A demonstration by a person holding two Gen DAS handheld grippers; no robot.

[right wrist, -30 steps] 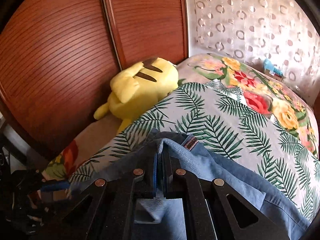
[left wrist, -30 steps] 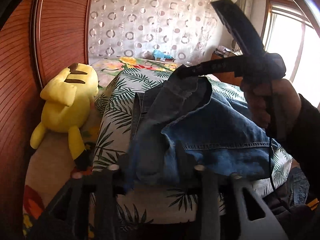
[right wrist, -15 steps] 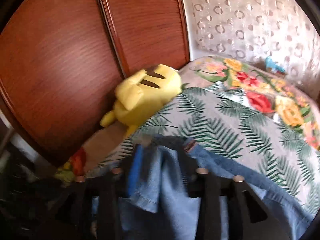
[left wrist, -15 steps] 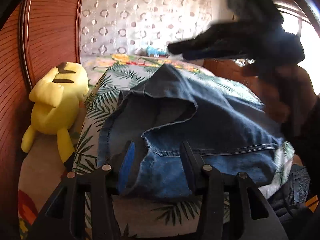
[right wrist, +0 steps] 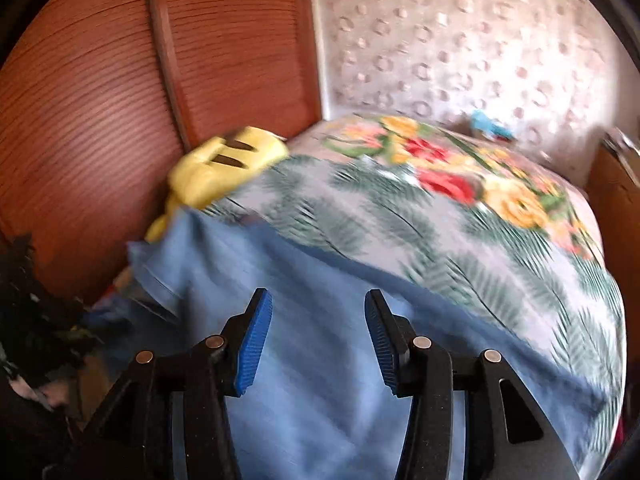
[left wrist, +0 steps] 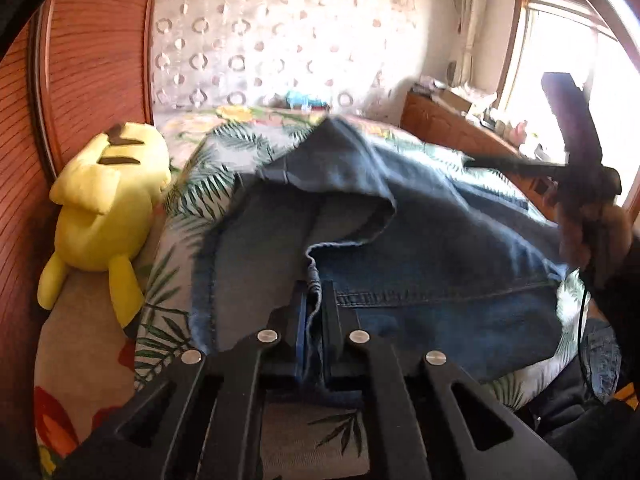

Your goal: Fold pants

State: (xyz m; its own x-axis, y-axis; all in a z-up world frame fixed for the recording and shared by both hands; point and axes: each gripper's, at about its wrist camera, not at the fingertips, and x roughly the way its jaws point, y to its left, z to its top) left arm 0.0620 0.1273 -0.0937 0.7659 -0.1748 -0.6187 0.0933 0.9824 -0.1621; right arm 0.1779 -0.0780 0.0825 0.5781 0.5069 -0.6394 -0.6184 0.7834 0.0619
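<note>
Blue denim pants lie rumpled across the leaf-print bed, one part folded back into a peak at the far side. My left gripper is shut on a fold of the pants' near edge, the cloth pinched between its pads. In the right wrist view the pants spread pale blue under my right gripper, which stands open above the denim with nothing pressed between its blue pads. From the left wrist view, that right gripper shows as a dark tool held by a hand at the right edge.
A yellow plush toy lies at the bed's left side against the wooden sliding doors. A flowered cover stretches toward the padded headboard. A wooden dresser and a bright window stand at the right.
The left gripper has shut on the denim's near edge. The right gripper has let go of the fold it pinched, opened, and swung to the right over the pants.
</note>
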